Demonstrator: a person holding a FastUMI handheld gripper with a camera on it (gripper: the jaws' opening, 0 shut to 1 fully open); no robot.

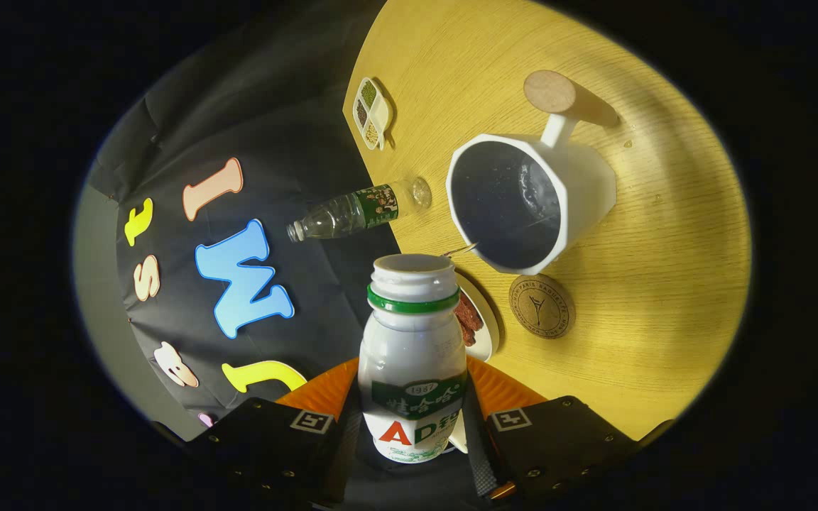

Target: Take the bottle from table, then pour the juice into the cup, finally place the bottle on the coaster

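While I grip, a yellow wooden table (664, 341) stretches beyond my fingers, ending at a curved edge against the black cloth wall. My gripper (412, 433) pinches the white bottle (412, 355), capless, green-ringed, between both fingers. Just beyond its mouth stands the white cup (586, 191), dark inside, wooden-handled. A round coaster (542, 306) lies beside the cup, with bare wood around it.

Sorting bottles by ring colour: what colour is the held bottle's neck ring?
Green, on the white bottle, in the gripper view.
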